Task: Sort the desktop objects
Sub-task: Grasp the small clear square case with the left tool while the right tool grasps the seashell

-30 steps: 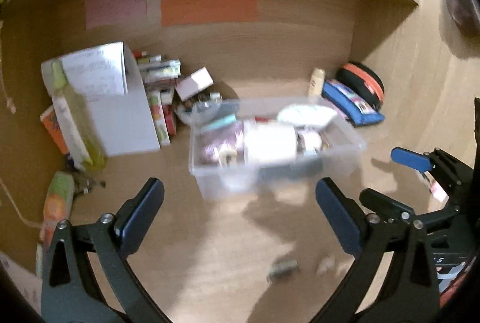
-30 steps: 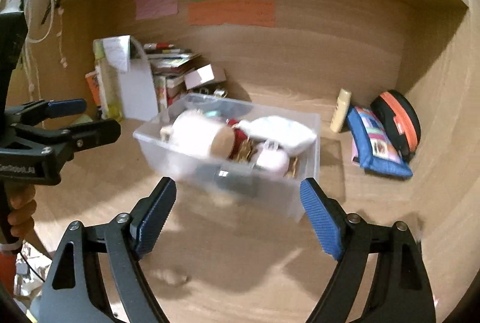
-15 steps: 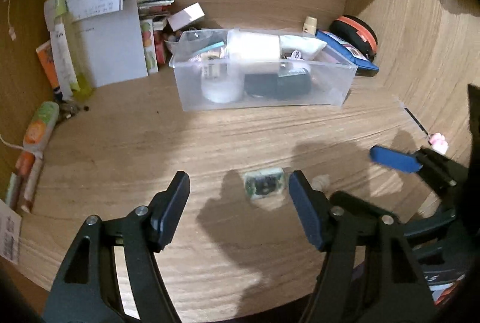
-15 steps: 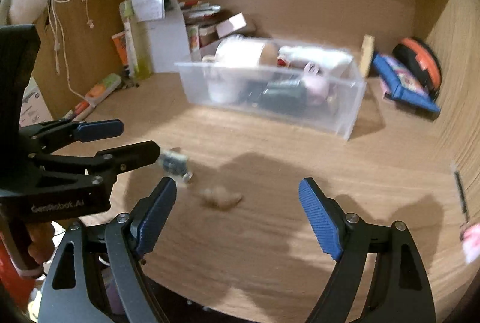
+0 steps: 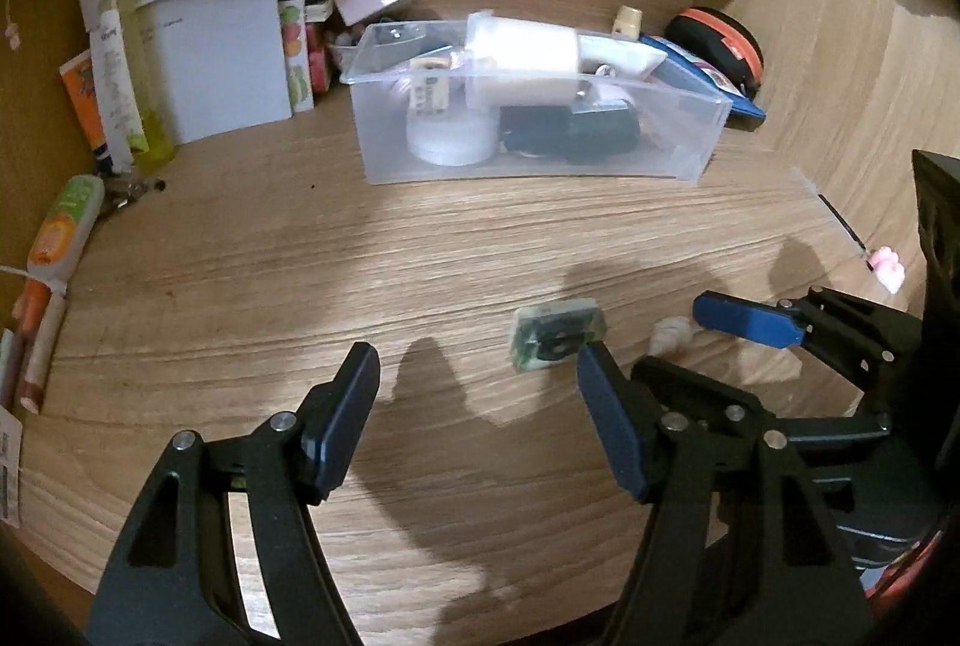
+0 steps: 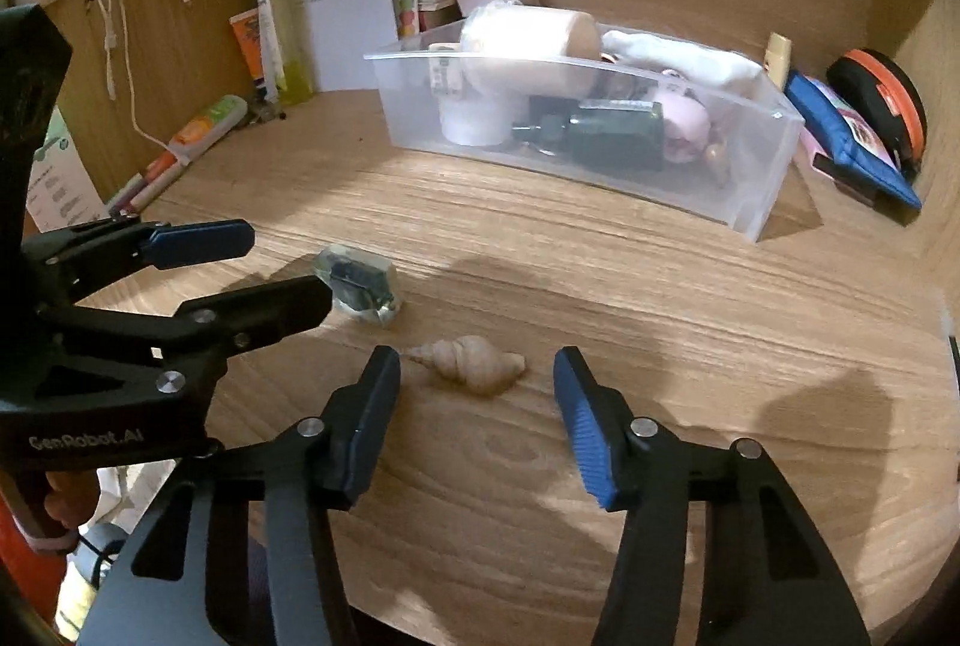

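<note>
A beige spiral seashell [image 6: 468, 365] lies on the wooden desk just ahead of my open right gripper [image 6: 477, 418], between its fingertips' line. A small clear block with a dark inside [image 5: 555, 335] lies ahead and right of my open left gripper [image 5: 480, 412]; it also shows in the right wrist view [image 6: 358, 285]. The seashell shows small in the left wrist view [image 5: 667, 334]. A clear plastic bin [image 5: 690, 154] holding a white roll, a dark bottle and other items stands at the back; in the right wrist view it is behind the shell [image 6: 762, 202].
A white folder [image 5: 222, 46], tubes and books stand at the back left. Pens and an orange-green tube [image 5: 60, 232] lie at the left edge. A blue pouch [image 6: 852, 142] and an orange-black case [image 6: 882, 106] sit at the back right. A pink-topped pen [image 5: 885, 268] lies right.
Both grippers pulled back from the bin and lowered toward the desk front. The seashell and the clear block came into close view. Both stay open.
</note>
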